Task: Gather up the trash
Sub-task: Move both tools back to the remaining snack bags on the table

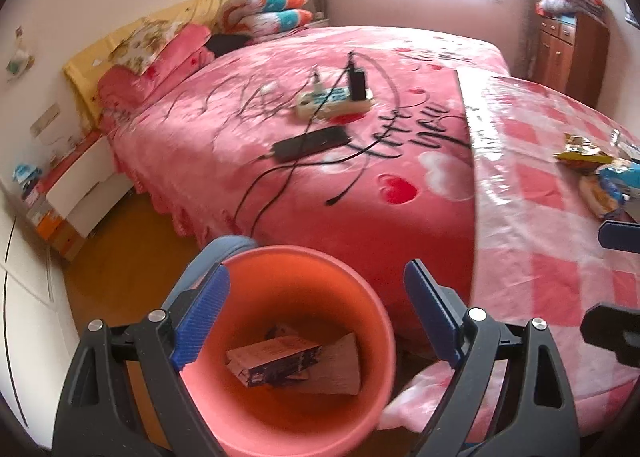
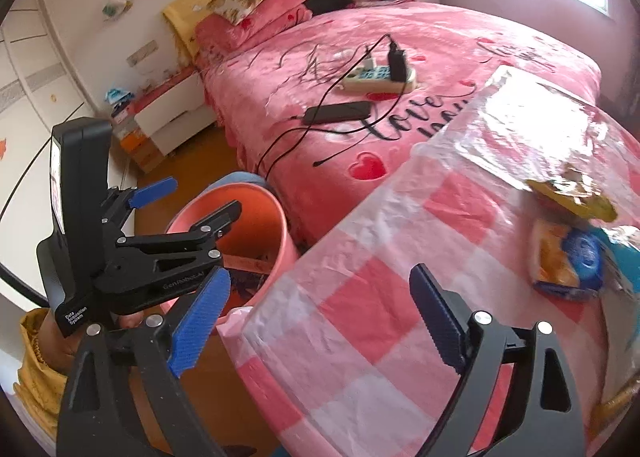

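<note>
A pink-orange bin (image 1: 374,297) stands on the floor between the bed and the table. In it lie a small printed box (image 1: 276,359) and a piece of card. My left gripper (image 1: 316,313) hangs open right above the bin's mouth, nothing between its blue pads; the right wrist view shows this left gripper (image 2: 196,201) over the bin (image 2: 280,225). My right gripper (image 2: 320,317) stands open and empty over the near edge of the pink checked table (image 2: 360,297). A yellow wrapper (image 2: 572,197) and a blue-orange snack packet (image 2: 568,257) lie further right on the table.
The pink bed (image 1: 320,177) carries a power strip (image 1: 332,101), a black slab device (image 1: 312,143) and loose cables. A white nightstand (image 1: 84,185) is at the left wall, a wooden cabinet (image 1: 568,49) at the back right. A hand in a yellow sleeve (image 2: 36,361) holds the left gripper.
</note>
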`<state>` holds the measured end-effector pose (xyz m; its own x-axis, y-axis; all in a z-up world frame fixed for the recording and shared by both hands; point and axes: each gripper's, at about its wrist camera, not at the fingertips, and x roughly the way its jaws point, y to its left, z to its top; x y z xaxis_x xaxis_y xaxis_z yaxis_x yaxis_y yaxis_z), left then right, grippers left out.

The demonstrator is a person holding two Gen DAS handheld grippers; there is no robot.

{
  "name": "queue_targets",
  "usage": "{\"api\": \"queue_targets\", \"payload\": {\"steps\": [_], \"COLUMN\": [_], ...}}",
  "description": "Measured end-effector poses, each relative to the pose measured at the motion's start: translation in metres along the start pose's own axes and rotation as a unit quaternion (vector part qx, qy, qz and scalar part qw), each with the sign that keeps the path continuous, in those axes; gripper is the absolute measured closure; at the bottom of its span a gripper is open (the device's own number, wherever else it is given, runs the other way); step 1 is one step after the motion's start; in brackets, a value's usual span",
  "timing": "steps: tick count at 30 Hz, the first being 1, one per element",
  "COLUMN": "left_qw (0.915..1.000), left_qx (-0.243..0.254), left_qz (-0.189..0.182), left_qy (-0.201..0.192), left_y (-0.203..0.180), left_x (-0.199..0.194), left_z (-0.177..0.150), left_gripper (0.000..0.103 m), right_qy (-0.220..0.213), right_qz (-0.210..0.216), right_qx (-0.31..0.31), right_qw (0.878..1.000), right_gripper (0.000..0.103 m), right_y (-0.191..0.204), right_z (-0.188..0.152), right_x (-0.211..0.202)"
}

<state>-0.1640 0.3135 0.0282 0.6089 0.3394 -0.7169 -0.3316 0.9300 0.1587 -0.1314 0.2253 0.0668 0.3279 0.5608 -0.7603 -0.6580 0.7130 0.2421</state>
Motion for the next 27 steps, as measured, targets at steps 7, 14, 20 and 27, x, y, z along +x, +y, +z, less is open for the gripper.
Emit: {"api": "queue_targets", "payload": {"steps": [7,14,20,27], "left_qw": [0.9995,0.9986,0.9977,0.996], "left_qx": [0.023,0.046,0.058,0.077], "left_qz": [-0.013,-0.017,-0.023,-0.037], "left_qy": [-0.015,-0.021,-0.026,-0.027], "left_y": [-0.027,-0.054,-0.078,-0.11], "left_x": [-0.012,-0.023,-0.032,-0.038], "left_z": [0.012,0.02,0.025,0.029], "left_gripper": [0.013,0.013,0.013,0.013], "right_qy": [-0.02,-0.041,-0.06,-0.08], "right_qz": [-0.012,-0.026,-0.044,-0.073], "right_qx": [0.021,0.049,0.065,0.087], "right_qw": [1.0,0.998,0.995,0.99], "right_gripper": [0.013,0.013,0.013,0.013], "right_y": [-0.018,-0.043,-0.066,-0.093], "right_z": [-0.009,-0.02,-0.03,-0.043], "right_x": [-0.027,-0.052,-0.074,-0.096]}}
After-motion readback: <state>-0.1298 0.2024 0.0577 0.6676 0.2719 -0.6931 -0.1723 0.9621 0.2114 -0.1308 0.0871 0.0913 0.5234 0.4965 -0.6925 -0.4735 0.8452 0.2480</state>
